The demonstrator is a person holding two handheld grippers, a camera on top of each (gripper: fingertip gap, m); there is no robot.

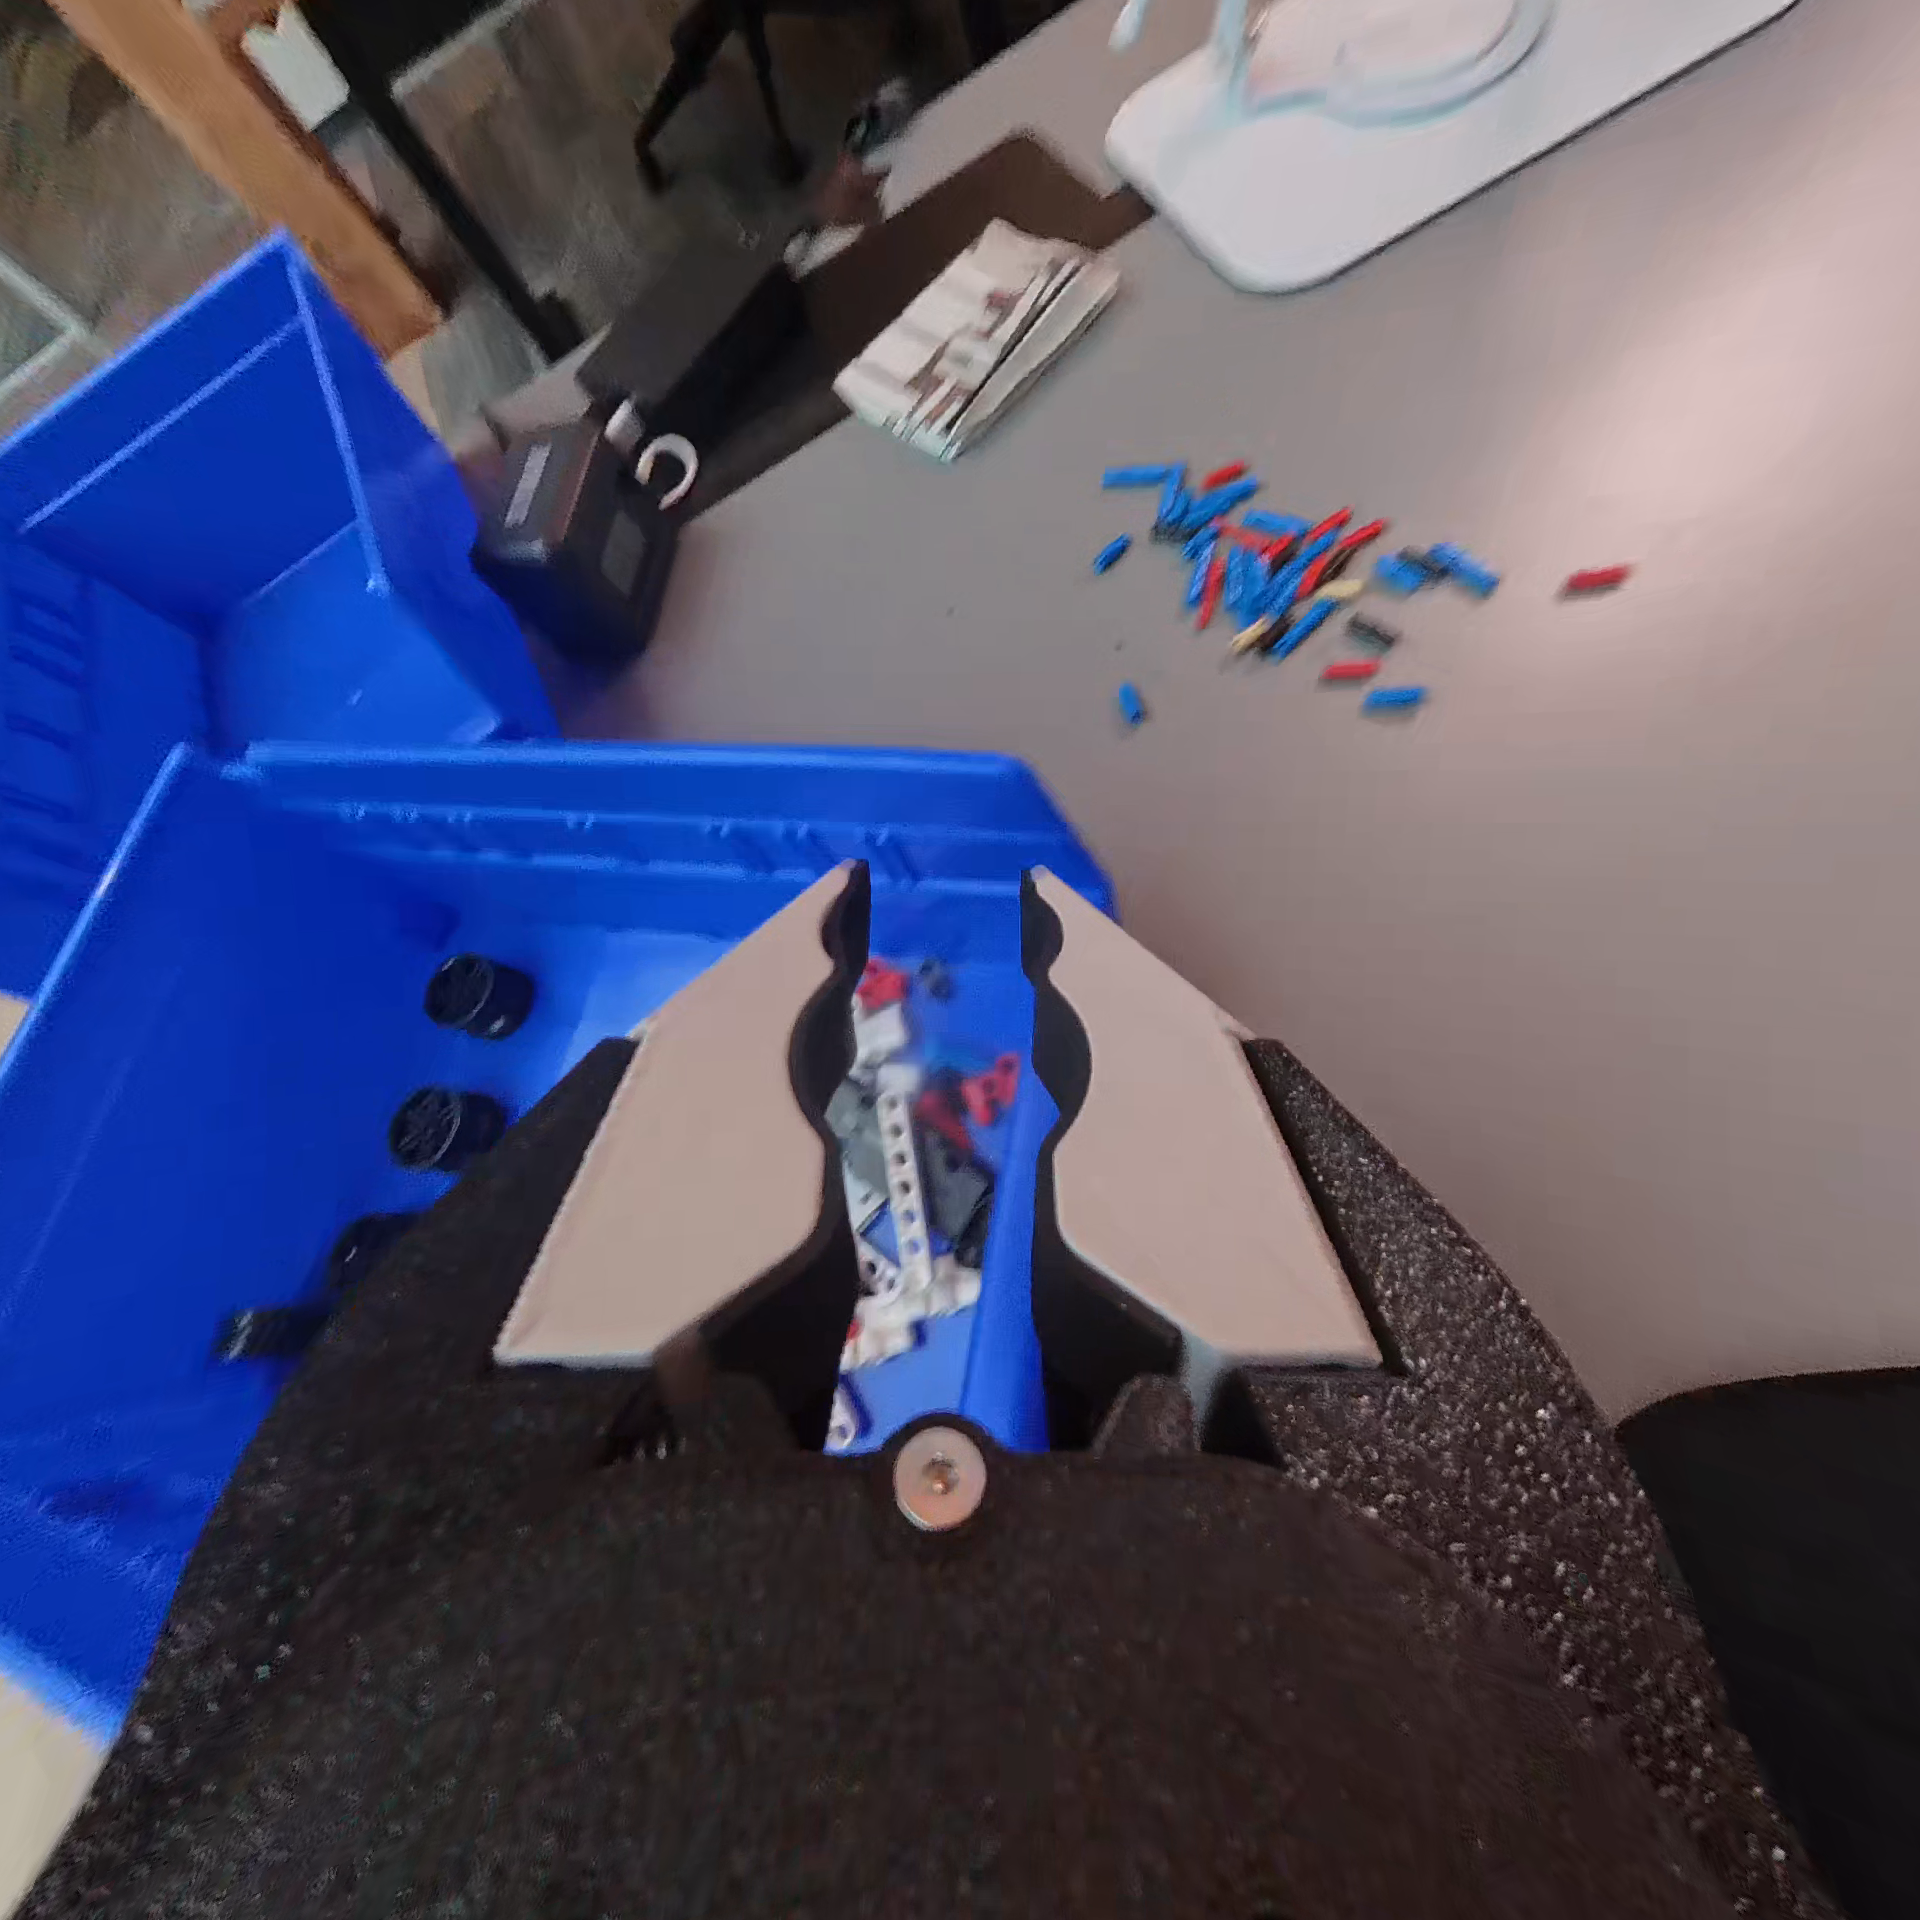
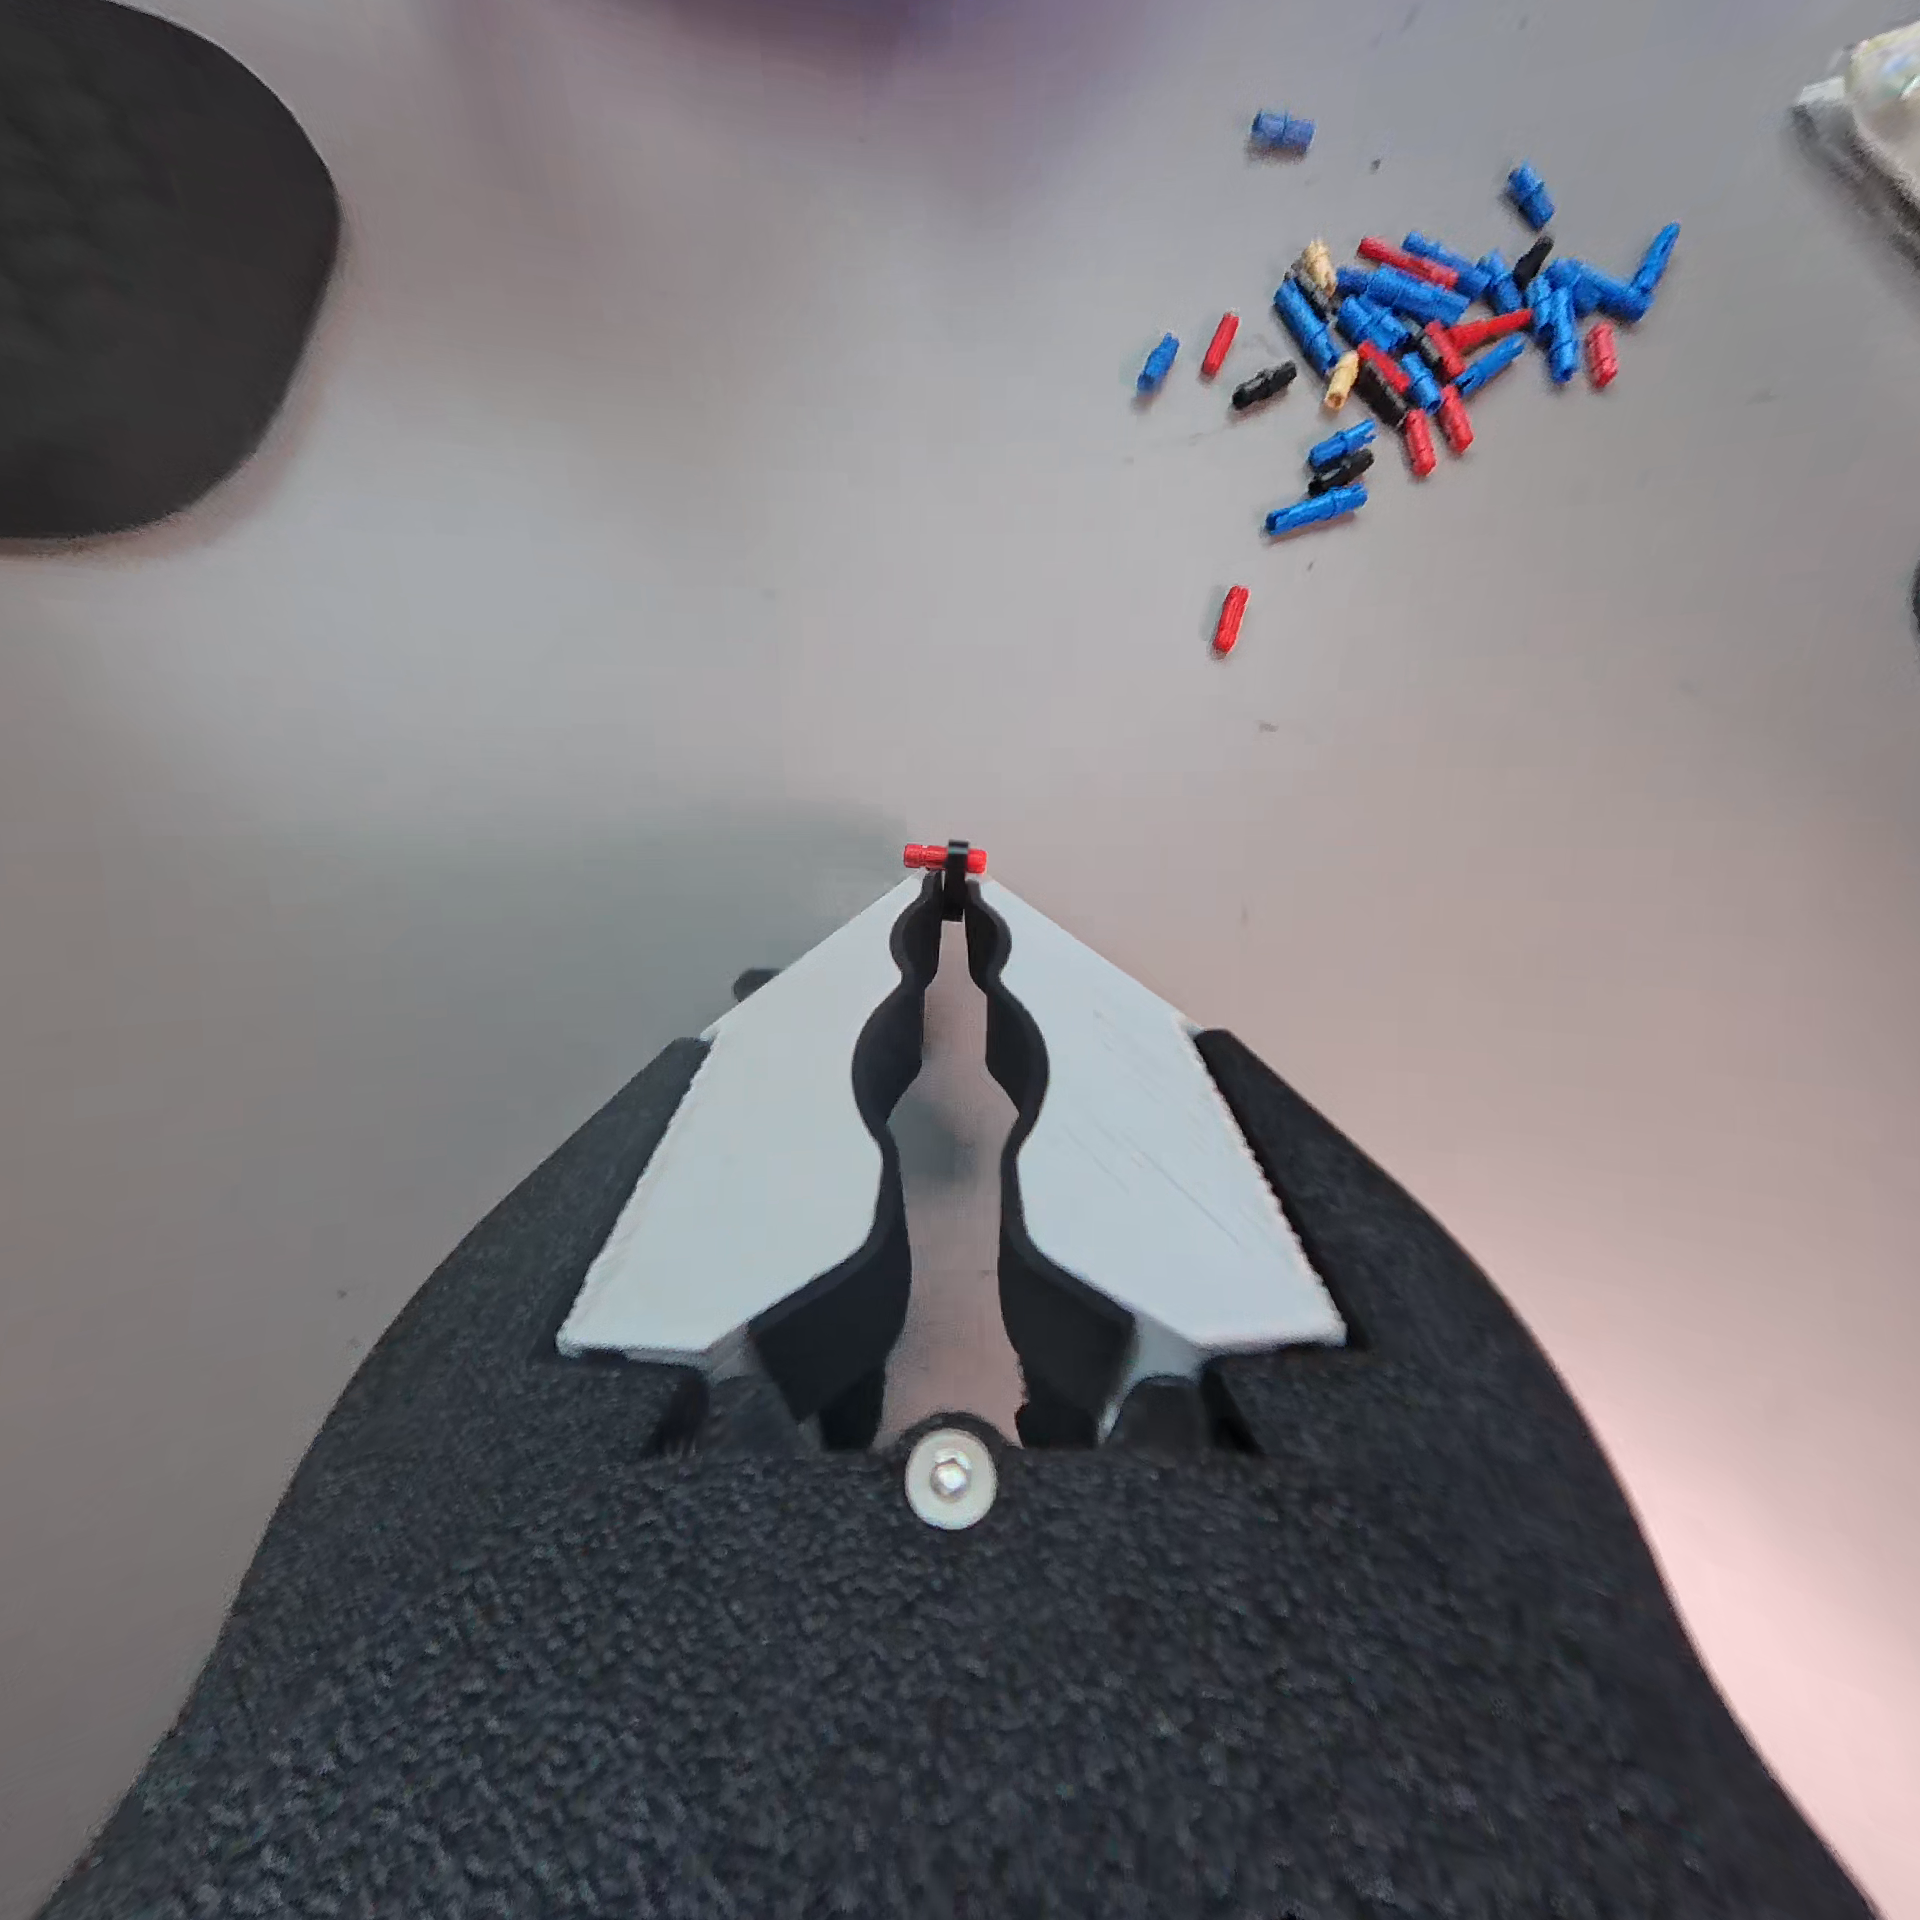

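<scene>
My left gripper (image 1: 943,883) is open and empty, above the right end of a blue bin (image 1: 623,790). The bin holds mixed small building parts (image 1: 914,1122) and black wheels (image 1: 478,995). My right gripper (image 2: 943,883) is shut on a small black piece with a red pin (image 2: 943,857) through it, held crosswise at the fingertips above the grey table (image 2: 623,623). A pile of blue, red, black and tan pins (image 2: 1455,322) lies on the table to the upper right of it. The pile also shows in the left wrist view (image 1: 1288,571).
A second blue bin (image 1: 229,540) stands behind the first. A black box (image 1: 582,530), a folded booklet (image 1: 977,343) and a white stand base (image 1: 1351,156) lie farther back. A dark rounded pad (image 2: 135,270) sits at the upper left in the right wrist view. About 30 cm separates my left fingertips from my right.
</scene>
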